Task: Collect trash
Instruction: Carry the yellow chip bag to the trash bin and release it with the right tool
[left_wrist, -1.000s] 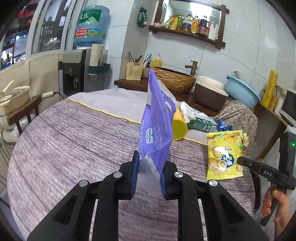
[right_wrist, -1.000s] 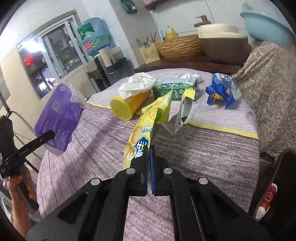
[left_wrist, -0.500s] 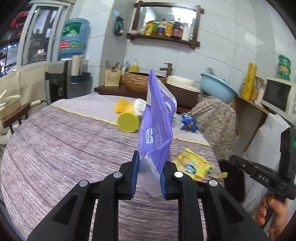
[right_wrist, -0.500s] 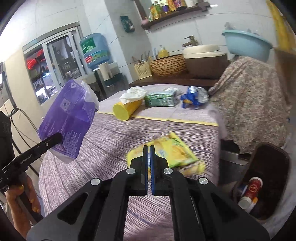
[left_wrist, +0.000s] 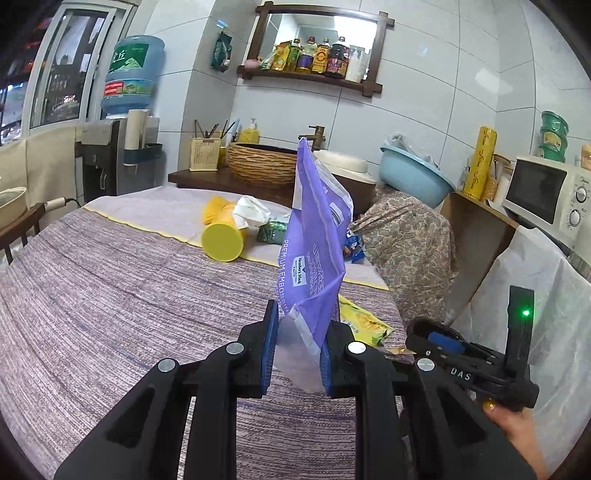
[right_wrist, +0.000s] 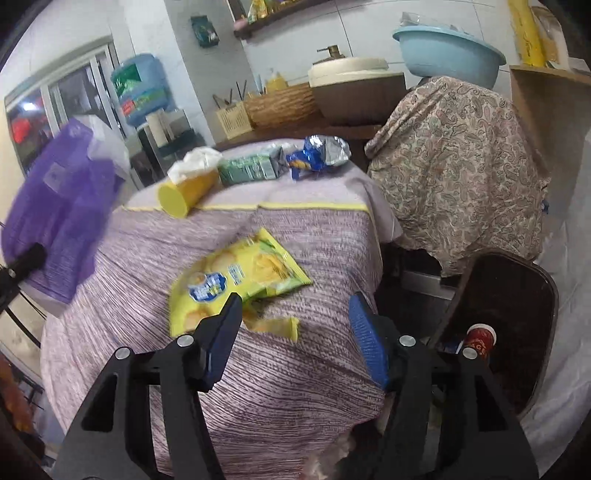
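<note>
meanwhile left gripper (left_wrist: 295, 354) clamping purple bag (left_wrist: 314, 251), right gripper (right_wrist: 295, 336) opening, empty

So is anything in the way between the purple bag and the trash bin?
Nothing visible blocks it. The purple bag is clamped in the left tongs above the table; the bin stands open past the table's edge.

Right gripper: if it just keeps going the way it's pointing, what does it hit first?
Most likely the purple striped tablecloth, just past the yellow snack bag. The right gripper points down at the table, its jaws opening with nothing between them; the bag lies slightly left of the line. Depth is unclear.
</note>
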